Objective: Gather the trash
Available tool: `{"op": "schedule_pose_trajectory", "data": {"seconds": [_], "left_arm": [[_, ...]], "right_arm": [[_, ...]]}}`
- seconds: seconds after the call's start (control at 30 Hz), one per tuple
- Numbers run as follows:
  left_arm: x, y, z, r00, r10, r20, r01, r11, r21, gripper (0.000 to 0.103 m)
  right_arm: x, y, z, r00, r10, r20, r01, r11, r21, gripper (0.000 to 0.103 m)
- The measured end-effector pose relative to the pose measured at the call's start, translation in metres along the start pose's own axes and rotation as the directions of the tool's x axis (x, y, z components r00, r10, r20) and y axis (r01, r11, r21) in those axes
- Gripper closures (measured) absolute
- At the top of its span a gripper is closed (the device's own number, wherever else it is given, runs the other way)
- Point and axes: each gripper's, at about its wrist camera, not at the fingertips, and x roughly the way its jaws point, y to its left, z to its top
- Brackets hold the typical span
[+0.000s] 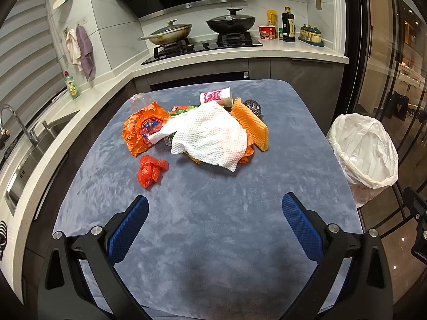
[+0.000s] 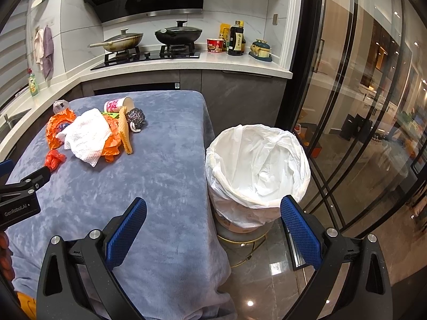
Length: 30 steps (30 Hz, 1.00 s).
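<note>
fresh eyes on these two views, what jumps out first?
A heap of trash in the middle of the blue table: a white paper towel draped over orange wrappers, with a small red bag lying apart in front. Beside the table's right edge stands a white-lined bin. Both grippers, left and right, are open, holding nothing.
</note>
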Motion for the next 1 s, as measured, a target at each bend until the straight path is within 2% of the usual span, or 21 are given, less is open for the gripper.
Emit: {"op": "schedule_pose_trajectory", "data": {"seconds": [1.0], "left_arm": [[-0.0067,-0.0014,0.0054,1.000,-0.006,0.007,0.006,1.000,-0.003,0.007]], "right_arm": [[-0.0028,0.0005,0.0007,1.000,-0.005,0.010,0.005,1.000,-0.005,0.007]]}}
